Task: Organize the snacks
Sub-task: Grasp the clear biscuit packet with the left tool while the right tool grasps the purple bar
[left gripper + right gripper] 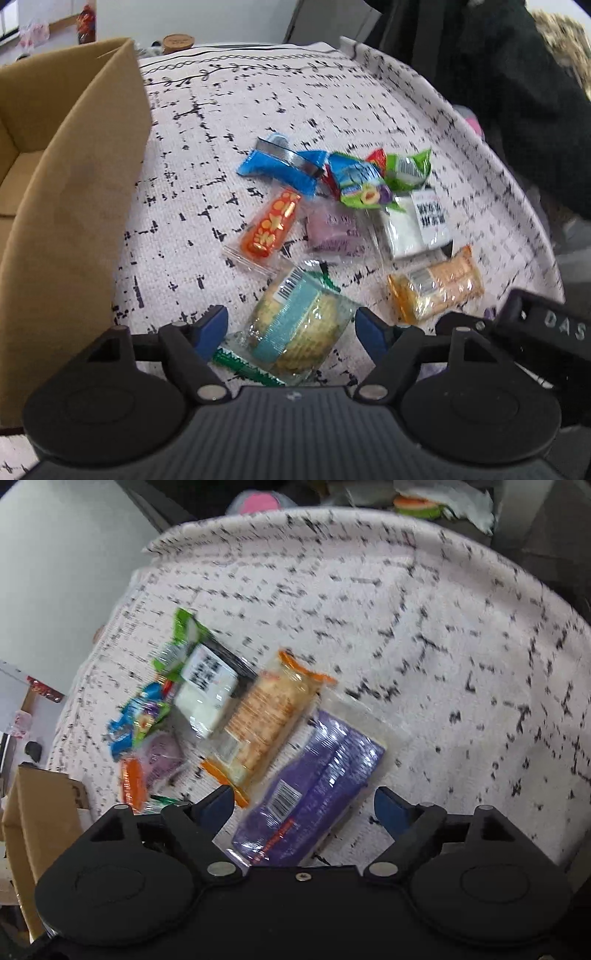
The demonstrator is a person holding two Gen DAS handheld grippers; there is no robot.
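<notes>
Between your left gripper's [290, 326] spread, unclenched fingers lies the green-edged cracker packet [295, 328], untouched; the cardboard box [70, 206] stands just left, contents unseen. Your right gripper [304, 808] gapes around the purple packet [314, 786], not gripping.

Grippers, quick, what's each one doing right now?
Left tool: open, straddling the green-edged cracker packet.
Right tool: open over the purple packet.
</notes>
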